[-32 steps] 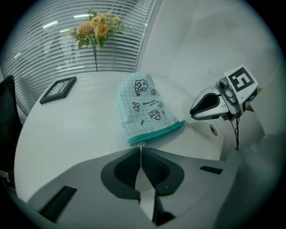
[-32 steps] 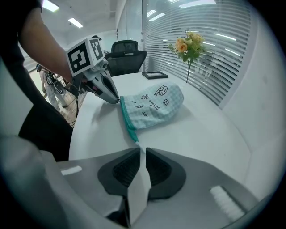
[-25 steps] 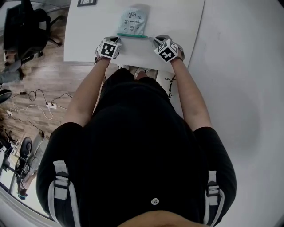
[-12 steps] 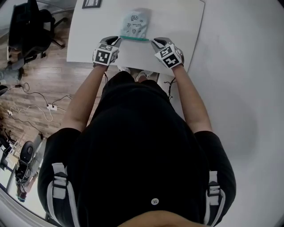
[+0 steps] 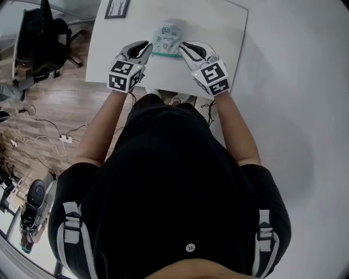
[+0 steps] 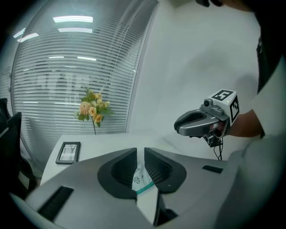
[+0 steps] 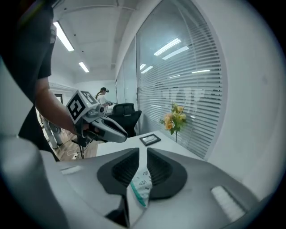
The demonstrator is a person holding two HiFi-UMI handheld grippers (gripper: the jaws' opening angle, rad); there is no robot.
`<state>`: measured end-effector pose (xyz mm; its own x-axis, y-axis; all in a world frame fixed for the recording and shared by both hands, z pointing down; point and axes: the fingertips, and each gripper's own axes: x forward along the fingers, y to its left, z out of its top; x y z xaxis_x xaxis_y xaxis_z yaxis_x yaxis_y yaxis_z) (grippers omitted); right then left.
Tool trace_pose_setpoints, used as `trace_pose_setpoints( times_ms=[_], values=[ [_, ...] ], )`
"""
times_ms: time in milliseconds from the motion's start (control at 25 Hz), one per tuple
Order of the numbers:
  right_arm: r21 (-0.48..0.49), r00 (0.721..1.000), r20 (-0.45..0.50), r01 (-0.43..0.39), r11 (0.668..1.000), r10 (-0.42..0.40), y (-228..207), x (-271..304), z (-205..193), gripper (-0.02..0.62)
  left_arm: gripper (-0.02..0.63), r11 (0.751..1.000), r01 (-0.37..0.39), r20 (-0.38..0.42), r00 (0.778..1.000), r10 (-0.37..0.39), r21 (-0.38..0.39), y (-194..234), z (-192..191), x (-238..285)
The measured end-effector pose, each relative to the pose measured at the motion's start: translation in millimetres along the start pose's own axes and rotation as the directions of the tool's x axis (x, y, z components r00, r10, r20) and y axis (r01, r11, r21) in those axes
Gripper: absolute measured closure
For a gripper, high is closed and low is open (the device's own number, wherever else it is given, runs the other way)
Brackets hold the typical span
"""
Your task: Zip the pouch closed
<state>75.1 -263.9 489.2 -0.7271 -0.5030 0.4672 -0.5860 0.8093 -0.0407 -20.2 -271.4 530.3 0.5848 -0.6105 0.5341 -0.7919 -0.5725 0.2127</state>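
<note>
Thin, faintly glossy film pouch, green zip strip. Matt grey plastic on left gripper and right gripper, ribbed jaws. Smooth matt white surface. Wood-plank floor.

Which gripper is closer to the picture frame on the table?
Left. The left gripper grips the pouch's end on the picture frame's side; the right gripper grips the opposite end, farther from the frame.
</note>
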Motion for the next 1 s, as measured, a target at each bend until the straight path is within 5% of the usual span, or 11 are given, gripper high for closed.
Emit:
trace_pose_setpoints(
  times_ms=[440,760,1000],
  values=[
    [-0.003,0.983,0.182,0.030,1.000,-0.029,6.9,-47.6,76.8,0.532,0.597,0.994,0.020,0.199,0.979,-0.041,0.109,-30.5,82.7,-43.6],
    [-0.027,0.937,0.341,0.086,0.996,-0.071,11.0,-77.9,109.1,0.554,0.597,0.977,0.058,0.368,0.920,-0.131,0.203,-66.5,133.1,-72.1],
    [-0.023,0.916,0.389,0.112,0.993,-0.094,15.5,-91.6,117.2,0.580,0.598,0.973,0.075,0.412,0.897,-0.162,0.219,-81.5,143.2,-82.9]
  ],
)
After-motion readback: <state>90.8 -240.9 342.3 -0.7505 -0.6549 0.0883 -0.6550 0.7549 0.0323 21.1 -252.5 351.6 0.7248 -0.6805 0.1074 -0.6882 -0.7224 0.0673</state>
